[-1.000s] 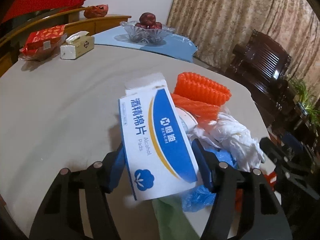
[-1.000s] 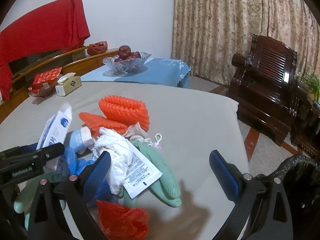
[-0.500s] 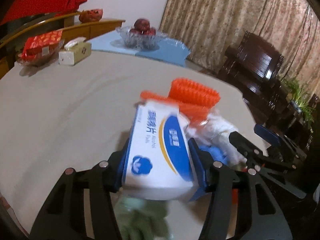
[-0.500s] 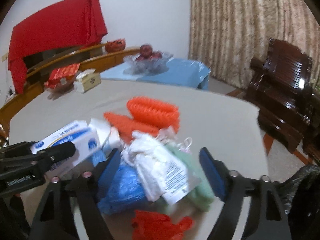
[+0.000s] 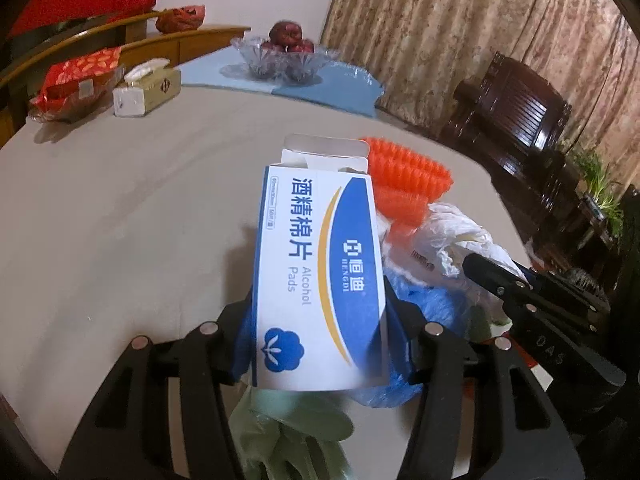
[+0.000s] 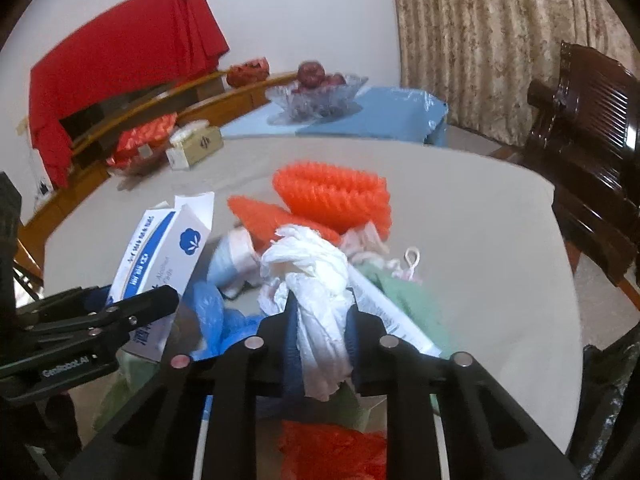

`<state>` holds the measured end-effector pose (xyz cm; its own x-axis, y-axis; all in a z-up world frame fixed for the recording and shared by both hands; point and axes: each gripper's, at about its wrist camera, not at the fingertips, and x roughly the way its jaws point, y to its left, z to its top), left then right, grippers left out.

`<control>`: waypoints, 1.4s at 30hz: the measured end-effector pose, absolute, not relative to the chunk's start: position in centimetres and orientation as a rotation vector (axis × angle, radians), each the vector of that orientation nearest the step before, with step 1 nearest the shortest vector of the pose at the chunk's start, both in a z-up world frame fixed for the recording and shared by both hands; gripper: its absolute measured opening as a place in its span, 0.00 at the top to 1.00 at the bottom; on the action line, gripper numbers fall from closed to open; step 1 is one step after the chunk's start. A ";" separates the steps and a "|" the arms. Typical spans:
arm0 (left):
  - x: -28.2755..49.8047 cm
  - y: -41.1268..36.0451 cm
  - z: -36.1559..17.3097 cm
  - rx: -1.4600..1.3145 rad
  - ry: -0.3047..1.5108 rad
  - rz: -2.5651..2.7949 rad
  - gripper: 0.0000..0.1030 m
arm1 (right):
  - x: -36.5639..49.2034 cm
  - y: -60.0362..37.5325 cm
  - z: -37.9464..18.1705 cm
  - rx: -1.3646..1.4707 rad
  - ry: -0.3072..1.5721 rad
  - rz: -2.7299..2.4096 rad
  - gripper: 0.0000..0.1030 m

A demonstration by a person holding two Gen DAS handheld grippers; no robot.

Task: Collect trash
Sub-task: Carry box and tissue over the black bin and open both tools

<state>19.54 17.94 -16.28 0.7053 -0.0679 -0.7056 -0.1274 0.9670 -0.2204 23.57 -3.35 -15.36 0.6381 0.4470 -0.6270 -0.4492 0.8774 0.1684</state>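
My left gripper (image 5: 318, 332) is shut on a white and blue alcohol pads box (image 5: 316, 276), flap open, held above the table. The box also shows in the right wrist view (image 6: 160, 248). My right gripper (image 6: 320, 336) is shut on a crumpled white plastic bag (image 6: 316, 280), also seen in the left wrist view (image 5: 456, 236). Around it lies a trash pile: orange foam netting (image 6: 336, 196), blue plastic (image 6: 216, 320), a green glove (image 6: 416, 304) and red netting (image 6: 332, 452).
The beige round table (image 5: 120, 208) holds a tissue box (image 5: 146, 88), a red packet (image 5: 76, 76) and a glass fruit bowl (image 5: 286, 56) on a blue mat at the back. A dark wooden chair (image 6: 592, 128) stands right. A black trash bag (image 6: 612, 400) hangs at the table's right edge.
My right gripper moved in over the pile and closed on the white plastic bag. My left gripper still holds the box, now turned more upright.
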 end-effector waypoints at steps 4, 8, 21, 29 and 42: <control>18.8 17.6 -14.0 -0.264 0.735 0.014 0.49 | 22.9 -4.3 -13.1 0.027 0.653 0.514 0.79; 18.2 16.8 -12.2 -0.257 0.702 -0.005 0.49 | 22.0 -5.5 -10.8 0.049 0.601 0.498 0.79; 16.7 10.2 -8.3 -0.196 0.640 -0.134 0.49 | 17.9 -12.4 -5.5 0.084 0.491 0.384 0.79; 16.3 2.8 -8.5 -0.154 0.670 -0.282 0.49 | 14.9 -19.3 -5.6 0.100 0.503 0.243 0.79; 16.6 -11.6 -11.5 -0.079 0.705 -0.551 0.49 | 8.9 -31.8 -8.7 0.134 0.593 -0.045 0.79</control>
